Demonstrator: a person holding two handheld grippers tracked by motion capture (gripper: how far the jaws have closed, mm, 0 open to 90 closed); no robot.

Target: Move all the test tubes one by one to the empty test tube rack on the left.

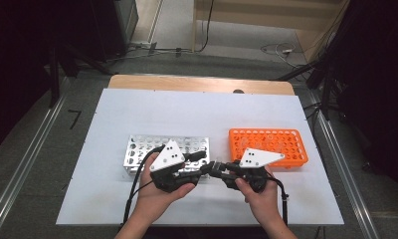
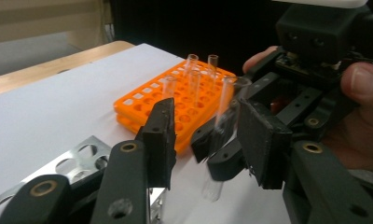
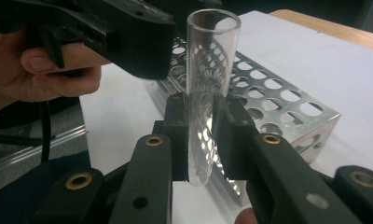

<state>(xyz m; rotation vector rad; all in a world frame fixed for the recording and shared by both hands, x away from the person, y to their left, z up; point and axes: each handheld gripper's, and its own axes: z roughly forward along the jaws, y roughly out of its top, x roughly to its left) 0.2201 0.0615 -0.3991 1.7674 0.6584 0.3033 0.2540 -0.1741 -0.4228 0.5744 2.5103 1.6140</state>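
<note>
A clear glass test tube [image 3: 206, 107] stands upright, and my right gripper [image 3: 204, 116] is shut on its lower half. In the left gripper view the same test tube [image 2: 220, 135] hangs between the wide-apart jaws of my left gripper [image 2: 208, 128], which is open and not touching it. From above, the left gripper [image 1: 206, 167] and the right gripper [image 1: 219, 169] meet tip to tip at the table's front middle. An orange rack [image 2: 142, 100] with several tubes stands beyond. A silver metal rack [image 3: 287, 109] lies just behind the tube.
The silver rack [image 1: 137, 149] sits left of centre and the orange rack [image 1: 286, 144] right of centre on the white tabletop [image 1: 187, 114]. Cables trail from both grippers toward the front edge. Bare white surface lies behind and beside the racks.
</note>
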